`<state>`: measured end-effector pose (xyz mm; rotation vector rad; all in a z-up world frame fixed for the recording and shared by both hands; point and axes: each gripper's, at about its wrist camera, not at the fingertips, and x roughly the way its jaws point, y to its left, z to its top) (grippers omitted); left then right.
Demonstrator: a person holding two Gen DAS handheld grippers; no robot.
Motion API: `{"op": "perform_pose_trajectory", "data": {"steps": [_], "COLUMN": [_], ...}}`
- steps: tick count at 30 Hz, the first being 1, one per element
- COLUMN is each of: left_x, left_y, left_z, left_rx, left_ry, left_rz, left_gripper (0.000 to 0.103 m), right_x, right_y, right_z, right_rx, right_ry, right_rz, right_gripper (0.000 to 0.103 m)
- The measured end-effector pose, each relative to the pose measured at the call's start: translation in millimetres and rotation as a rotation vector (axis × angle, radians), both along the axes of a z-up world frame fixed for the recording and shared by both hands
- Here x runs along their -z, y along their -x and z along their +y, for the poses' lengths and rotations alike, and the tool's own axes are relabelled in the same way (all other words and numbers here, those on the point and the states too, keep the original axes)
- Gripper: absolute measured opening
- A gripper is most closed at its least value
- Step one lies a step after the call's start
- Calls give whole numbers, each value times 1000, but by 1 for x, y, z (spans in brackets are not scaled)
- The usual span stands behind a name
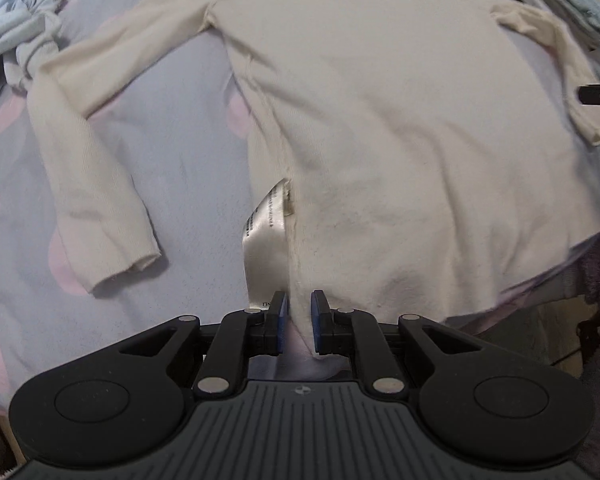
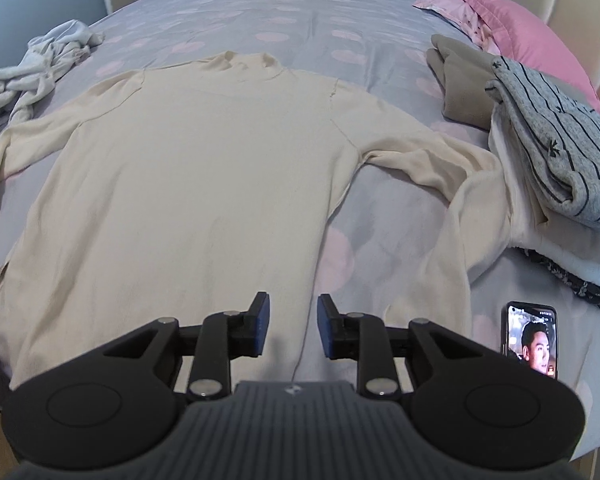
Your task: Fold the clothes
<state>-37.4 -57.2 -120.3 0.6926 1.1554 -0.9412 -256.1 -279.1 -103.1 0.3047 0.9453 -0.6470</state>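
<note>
— Lavender bedsheet (image 2: pixel 300 28) with pale pink spots covers the whole bed; what lies on it?

— One cream sweater (image 2: pixel 188 168), spread flat with its high collar at the far end and its hem toward the cameras; everything else I place against that sweater.

— Go on, then.

— Beyond its one sleeve, at the far corner, sits a crumpled heap of pale clothes (image 2: pixel 40 64); beside the other sleeve stands a stack of folded clothes (image 2: pixel 556 160), a grey striped piece on top; that sleeve's cuff end runs up against the stack; behind the stack, a pink pillow (image 2: pixel 528 28); near the hem on that same side, a phone (image 2: pixel 531 344) with its screen lit.

— And the left gripper (image 1: pixel 299 312)?

— Pinching the sweater's hem corner at the side seam; cloth sits between the blue pads (image 1: pixel 319 320), which stand narrowly apart around it; a white care label (image 1: pixel 266 240) hangs out of the seam just beyond the fingers.

— The sleeve on that side?

— Bent at the elbow, cuff lying on the sheet apart from the sweater's body.

— The right gripper (image 2: pixel 293 326)?

— Released; its jaws are spread with clear space between them, hovering at the sweater's other hem corner, gripping nothing.
</note>
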Motion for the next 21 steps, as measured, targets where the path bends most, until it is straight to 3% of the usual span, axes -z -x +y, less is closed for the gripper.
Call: {"op": "perform_pose_trajectory", "data": {"steps": [4,6,9,12,14,21], "left_x": [5,4,-5,-31,-50,-22], "left_y": [1,2,0,-5,-17,-69], "left_z": [-7,-7,-4,9,22,50], "left_rx": [3,12,-10,-29,-81,-340], "left_ry": [-20,-22,4,84,138,86], "left_rz": [-13,-20,6,52,94,203], "left_gripper": [12,7,2,2,2,2], "right_x": [2,3,3,3,4,9], "right_y": [3,5,8,10,11,9], "right_z": [4,0,-7,-12,-15,-20], "right_rx": [-22,0,47,86,103,134], "right_ry": [10,3,-15,-16,-23,-53], "right_rz": [13,15,14,22,32,58], "right_gripper": [35,35,35,35,35,35]}}
